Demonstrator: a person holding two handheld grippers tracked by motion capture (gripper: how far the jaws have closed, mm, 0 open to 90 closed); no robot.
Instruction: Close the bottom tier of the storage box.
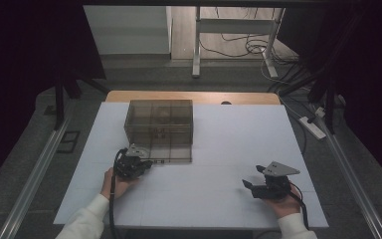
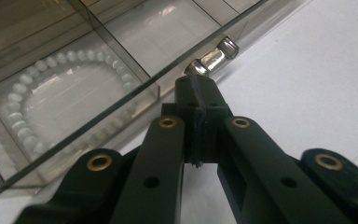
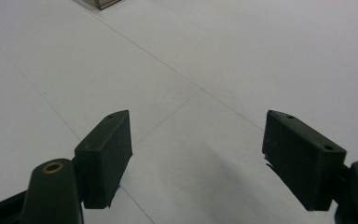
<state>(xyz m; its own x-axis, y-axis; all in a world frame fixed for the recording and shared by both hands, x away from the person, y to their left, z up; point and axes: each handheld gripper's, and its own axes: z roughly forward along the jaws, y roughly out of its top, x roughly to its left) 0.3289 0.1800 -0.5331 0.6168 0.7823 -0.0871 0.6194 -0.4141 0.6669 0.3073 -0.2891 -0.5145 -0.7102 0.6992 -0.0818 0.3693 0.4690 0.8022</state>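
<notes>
Up close, a bead bracelet point(image 2: 70, 100) fills the drawer point(image 2: 135, 28).

The box point(image 1: 158, 124) is smoky, see-through brown, split by thin darker lines into squares. The drawer point(image 2: 70, 100) shares that tint and shows a ring of pale, milky-white beads point(image 2: 32, 112). Its knob point(image 2: 213, 56) is shiny silver. The table point(image 1: 229, 149) is plain white with faint grey seams. Both grippers' fingers point(image 3: 105, 154) are matt black with brass-coloured rivets.
</notes>
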